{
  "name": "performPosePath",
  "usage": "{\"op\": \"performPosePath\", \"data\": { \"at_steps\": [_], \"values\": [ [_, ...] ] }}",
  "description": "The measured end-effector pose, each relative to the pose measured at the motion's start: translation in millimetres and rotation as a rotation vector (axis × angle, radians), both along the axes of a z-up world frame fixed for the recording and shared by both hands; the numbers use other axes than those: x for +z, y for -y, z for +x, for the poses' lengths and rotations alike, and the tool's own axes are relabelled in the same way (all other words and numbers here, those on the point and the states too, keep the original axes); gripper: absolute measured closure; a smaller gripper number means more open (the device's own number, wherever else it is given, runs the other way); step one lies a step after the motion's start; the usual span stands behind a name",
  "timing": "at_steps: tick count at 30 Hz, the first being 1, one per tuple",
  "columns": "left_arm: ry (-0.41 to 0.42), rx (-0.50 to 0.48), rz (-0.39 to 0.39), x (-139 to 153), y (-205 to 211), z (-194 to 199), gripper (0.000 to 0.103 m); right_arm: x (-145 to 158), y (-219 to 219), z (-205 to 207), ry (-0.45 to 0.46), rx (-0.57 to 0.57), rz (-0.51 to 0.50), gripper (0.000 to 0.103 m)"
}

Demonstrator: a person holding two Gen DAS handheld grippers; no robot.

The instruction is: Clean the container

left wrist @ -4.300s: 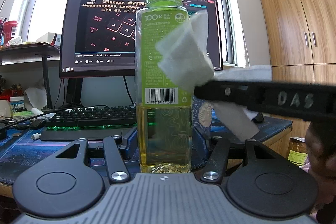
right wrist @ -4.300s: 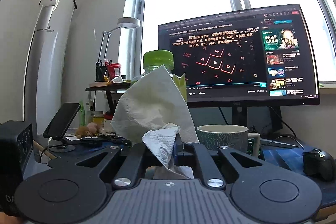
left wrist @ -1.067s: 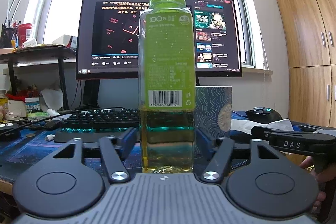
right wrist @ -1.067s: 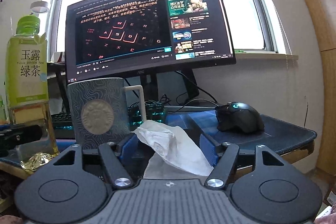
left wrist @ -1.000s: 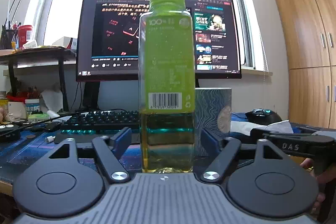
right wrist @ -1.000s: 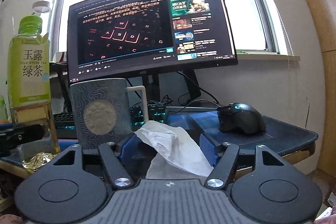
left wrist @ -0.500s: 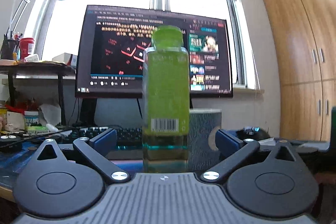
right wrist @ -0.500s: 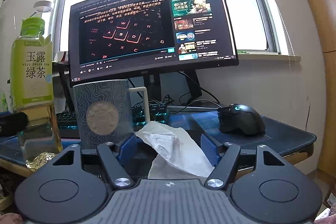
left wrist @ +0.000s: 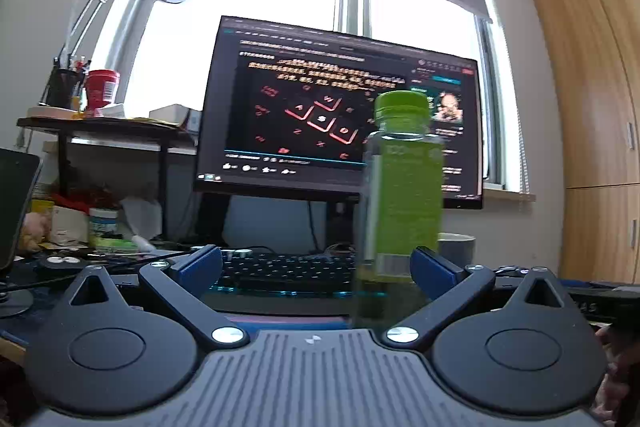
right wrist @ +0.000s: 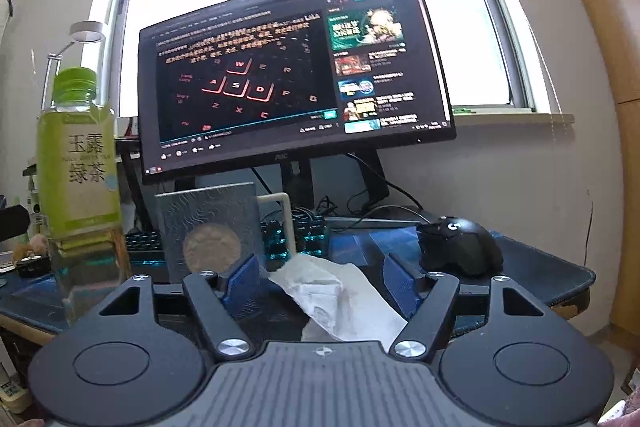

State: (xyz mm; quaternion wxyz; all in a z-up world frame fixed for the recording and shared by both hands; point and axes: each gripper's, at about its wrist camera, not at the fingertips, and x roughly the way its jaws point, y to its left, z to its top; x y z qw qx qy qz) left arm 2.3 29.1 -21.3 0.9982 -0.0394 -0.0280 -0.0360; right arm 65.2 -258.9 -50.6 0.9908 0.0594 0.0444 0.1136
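The green-tea bottle [left wrist: 402, 195], with a green cap and label and yellow tea in its lower part, stands upright on the desk mat. My left gripper [left wrist: 316, 267] is open wide and holds nothing; the bottle is just past its right fingertip. In the right wrist view the same bottle [right wrist: 78, 179] stands at the far left. My right gripper [right wrist: 322, 283] is open, and a crumpled white tissue [right wrist: 340, 303] lies loose between its fingers on the mat.
A patterned grey mug [right wrist: 212, 231] stands just ahead of the right gripper's left finger. A black mouse [right wrist: 460, 243] sits at the right near the desk edge. Behind are a backlit keyboard [left wrist: 280, 271], a monitor [left wrist: 340, 123] and a cluttered shelf [left wrist: 96, 123] at the left.
My left gripper opened, let go of the bottle and drew back leftward. The right gripper, which wiped the bottle with the tissue 4.3 s ago, has hardly moved in the last second.
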Motion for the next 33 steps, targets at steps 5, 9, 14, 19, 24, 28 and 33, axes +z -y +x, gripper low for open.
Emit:
{"op": "performPosePath", "data": {
  "at_steps": [5,9,14,19,24,28,33],
  "values": [
    [-0.012,0.038,-0.015,-0.9,-10.9,1.0,0.0,3.5,-5.9,-3.0,-0.002,0.018,-0.026,0.029],
    [-0.027,0.067,-0.038,-0.8,-19.5,3.4,0.0,7.4,-12.2,-5.7,-0.001,0.035,-0.06,0.026],
    [-0.07,0.112,-0.065,-2.2,-28.8,8.6,0.0,10.7,-19.0,-8.5,0.009,0.053,-0.079,0.026],
    [-0.082,0.139,-0.101,-5.0,-35.7,11.4,0.0,11.9,-22.1,-9.4,0.011,0.062,-0.089,0.025],
    [-0.1,0.161,-0.046,-8.2,-28.2,15.6,0.0,10.2,-21.3,-7.6,0.001,0.066,-0.086,0.025],
    [-0.108,0.167,-0.016,-9.8,-20.6,17.5,0.0,10.0,-20.6,-7.6,0.0,0.062,-0.088,0.025],
    [-0.107,0.163,-0.009,-9.3,-16.0,17.7,0.0,10.7,-19.9,-8.0,0.001,0.061,-0.088,0.025]
  ]
}}
